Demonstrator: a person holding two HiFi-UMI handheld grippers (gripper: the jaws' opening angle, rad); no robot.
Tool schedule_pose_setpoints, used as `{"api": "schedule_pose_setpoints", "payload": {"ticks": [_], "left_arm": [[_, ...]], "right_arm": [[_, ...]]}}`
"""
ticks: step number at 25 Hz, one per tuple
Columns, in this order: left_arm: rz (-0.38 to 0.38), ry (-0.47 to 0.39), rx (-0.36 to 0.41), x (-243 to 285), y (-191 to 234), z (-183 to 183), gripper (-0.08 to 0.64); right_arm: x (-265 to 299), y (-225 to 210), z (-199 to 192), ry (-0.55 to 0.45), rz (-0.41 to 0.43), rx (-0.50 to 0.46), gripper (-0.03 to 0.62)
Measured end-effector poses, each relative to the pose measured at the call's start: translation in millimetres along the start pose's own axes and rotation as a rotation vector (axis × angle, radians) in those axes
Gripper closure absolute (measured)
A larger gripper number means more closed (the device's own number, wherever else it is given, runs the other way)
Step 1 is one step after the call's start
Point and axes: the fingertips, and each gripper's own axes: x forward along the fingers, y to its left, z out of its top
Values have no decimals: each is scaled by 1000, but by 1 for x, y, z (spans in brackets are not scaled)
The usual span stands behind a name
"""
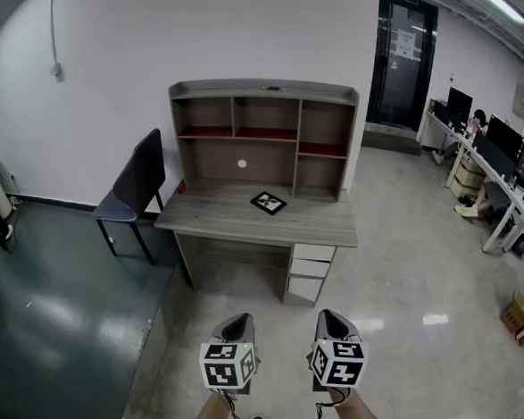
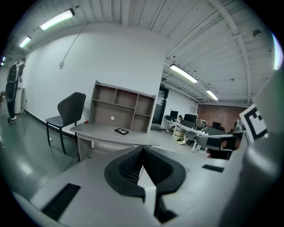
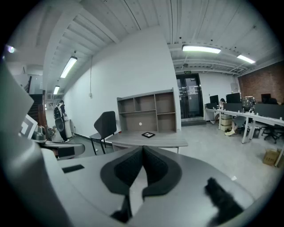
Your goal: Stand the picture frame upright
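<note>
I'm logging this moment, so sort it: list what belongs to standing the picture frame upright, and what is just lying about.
Belongs to the job:
picture frame, lying flat on the desk
left gripper and right gripper, both shut, empty, away from the desk

Just there:
chair beside the desk
shelf unit on the desk
cardboard box on the floor
monitors at far right

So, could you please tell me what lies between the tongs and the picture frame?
Only bare floor, then the front edge of the desk; the frame lies flat on it, per the head view.
</note>
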Motion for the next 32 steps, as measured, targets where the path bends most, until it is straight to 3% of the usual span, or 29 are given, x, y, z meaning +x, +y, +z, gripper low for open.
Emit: {"api": "schedule_pose_setpoints", "payload": {"ticks": [21, 32], "left_arm": [[-4, 2, 10, 13, 53, 10, 548], [11, 31, -26, 20, 78, -2, 548]], "right_arm": [[33, 29, 1, 3, -14, 59, 560], [49, 34, -10, 55, -39, 28, 560]]}}
